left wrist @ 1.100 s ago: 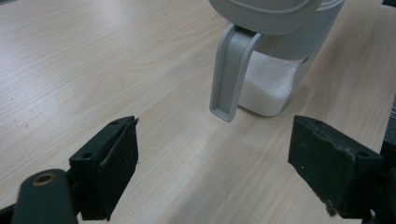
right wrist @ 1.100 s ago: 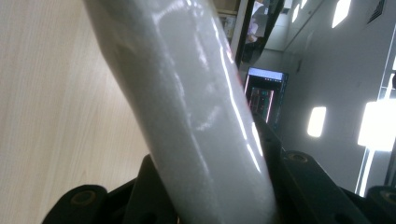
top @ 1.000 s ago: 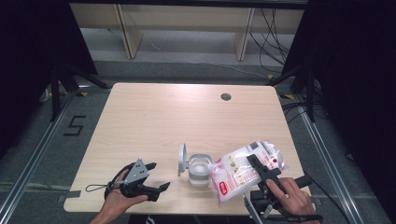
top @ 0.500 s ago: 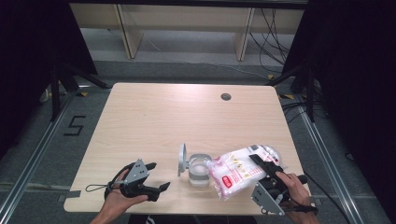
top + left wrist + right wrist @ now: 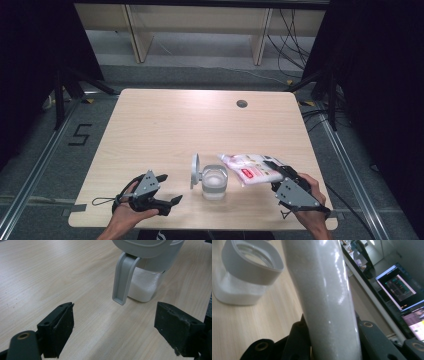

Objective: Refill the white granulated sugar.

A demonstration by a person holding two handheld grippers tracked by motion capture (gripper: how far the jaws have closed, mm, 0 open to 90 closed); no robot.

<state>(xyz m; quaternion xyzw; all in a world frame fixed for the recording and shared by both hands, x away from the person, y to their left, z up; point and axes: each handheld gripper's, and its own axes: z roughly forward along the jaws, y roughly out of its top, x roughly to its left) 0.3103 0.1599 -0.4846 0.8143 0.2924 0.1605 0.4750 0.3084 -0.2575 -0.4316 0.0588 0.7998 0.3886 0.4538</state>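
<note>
A clear jar (image 5: 215, 183) with white granules stands near the table's front edge, its grey hinged lid (image 5: 194, 171) swung open to the left. My right gripper (image 5: 274, 168) is shut on a plastic bag of white granules (image 5: 249, 170), and its jaws have just been closing further on it. The bag lies almost level, its far end by the jar's rim. In the right gripper view the bag (image 5: 327, 297) rises between the jaws of the right gripper (image 5: 332, 338), with the jar (image 5: 249, 267) at upper left. My left gripper (image 5: 169, 190) rests left of the jar. The left gripper (image 5: 117, 327) is open, facing the jar (image 5: 147, 285).
A round cable hole (image 5: 242, 104) sits at the far right of the wooden table (image 5: 165, 130). Light shelving (image 5: 200, 20) stands beyond the table. Lit computer screens (image 5: 402, 287) glow off to the side in the right gripper view.
My right gripper has carried the bag left and lower, and the bag has tipped from steep to almost level beside the jar. The left gripper has stayed put.
</note>
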